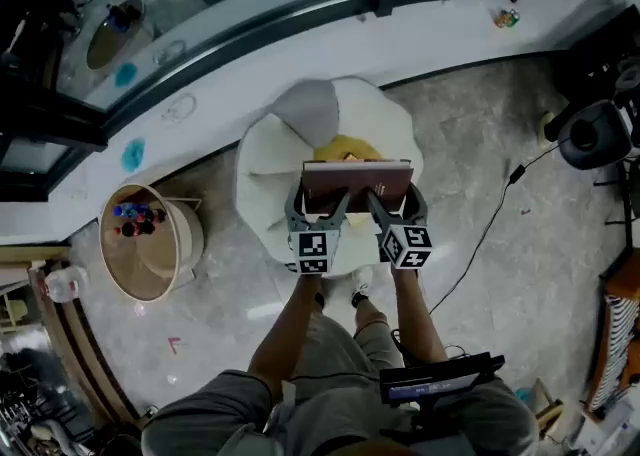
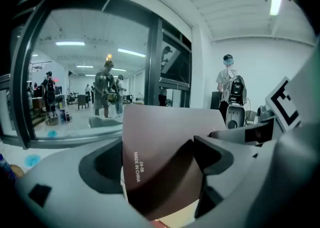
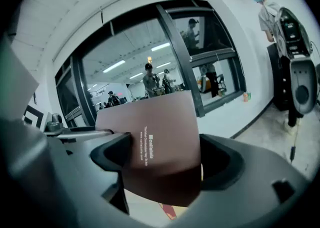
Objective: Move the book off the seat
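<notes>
A thin maroon book (image 1: 357,184) is held up over the white petal-shaped seat (image 1: 270,149), its cover facing me in the head view. My left gripper (image 1: 318,206) grips its near left edge and my right gripper (image 1: 392,202) its near right edge. In the left gripper view the book (image 2: 160,147) stands between the jaws, one finger (image 2: 215,154) lying across its front. The right gripper view shows the book (image 3: 160,142) clamped the same way, with white print on its cover. A yellow thing (image 1: 345,149) lies on the seat just beyond the book.
A round beige basket (image 1: 150,239) with bottles stands on the floor to the left. A white sill (image 1: 200,94) and glass wall run behind the seat. A black cable (image 1: 490,229) and a black device (image 1: 595,134) sit to the right. The person's legs are below.
</notes>
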### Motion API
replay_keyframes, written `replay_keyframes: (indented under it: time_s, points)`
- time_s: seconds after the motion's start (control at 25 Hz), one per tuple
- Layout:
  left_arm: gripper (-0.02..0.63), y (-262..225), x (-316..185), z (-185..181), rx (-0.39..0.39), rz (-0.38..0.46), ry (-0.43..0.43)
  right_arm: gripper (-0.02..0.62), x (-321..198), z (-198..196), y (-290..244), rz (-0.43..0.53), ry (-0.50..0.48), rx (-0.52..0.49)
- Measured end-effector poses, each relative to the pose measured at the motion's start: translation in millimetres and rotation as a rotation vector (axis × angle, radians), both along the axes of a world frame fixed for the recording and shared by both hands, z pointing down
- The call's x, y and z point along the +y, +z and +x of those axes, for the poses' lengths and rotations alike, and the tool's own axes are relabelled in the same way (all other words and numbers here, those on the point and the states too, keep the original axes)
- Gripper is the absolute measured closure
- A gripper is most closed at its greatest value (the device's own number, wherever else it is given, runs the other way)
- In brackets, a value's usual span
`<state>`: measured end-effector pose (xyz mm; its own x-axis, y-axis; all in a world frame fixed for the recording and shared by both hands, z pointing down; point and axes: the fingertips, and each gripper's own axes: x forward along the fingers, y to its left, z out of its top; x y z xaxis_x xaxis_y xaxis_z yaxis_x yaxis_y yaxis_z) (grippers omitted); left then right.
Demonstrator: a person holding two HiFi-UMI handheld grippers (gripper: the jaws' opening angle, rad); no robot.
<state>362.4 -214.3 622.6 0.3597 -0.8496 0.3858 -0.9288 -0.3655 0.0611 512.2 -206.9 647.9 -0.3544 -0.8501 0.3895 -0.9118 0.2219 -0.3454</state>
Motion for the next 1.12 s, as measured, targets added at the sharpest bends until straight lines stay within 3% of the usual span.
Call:
replay_keyframes:
  time_s: [0.28, 0.48, 0.64, 0.84, 1.12]
  points:
    - [0.184, -169, 8, -21, 0.03, 0.163, -0.043, 0.188, -3, -19, -179, 0.19, -0.032, 0.025]
    - [0.184, -257, 34, -23, 0.022, 0.253, -0.008, 0.188, 26, -22, -265, 0.258, -0.016, 0.01]
    - [0.184, -326, 52, -18, -0.007, 0.328, 0.019, 0.189, 37, -23, -322, 0.31, -0.086, 0.04]
    - [0.184, -318, 72, -21, 0.013, 0.296, 0.037, 0.189, 59, -21, -327, 0.31, -0.05, 0.071]
    - [0.184, -307, 88, -55, -0.004, 0.302, -0.061, 0.189, 62, -58, -315, 0.339, -0.145, 0.038]
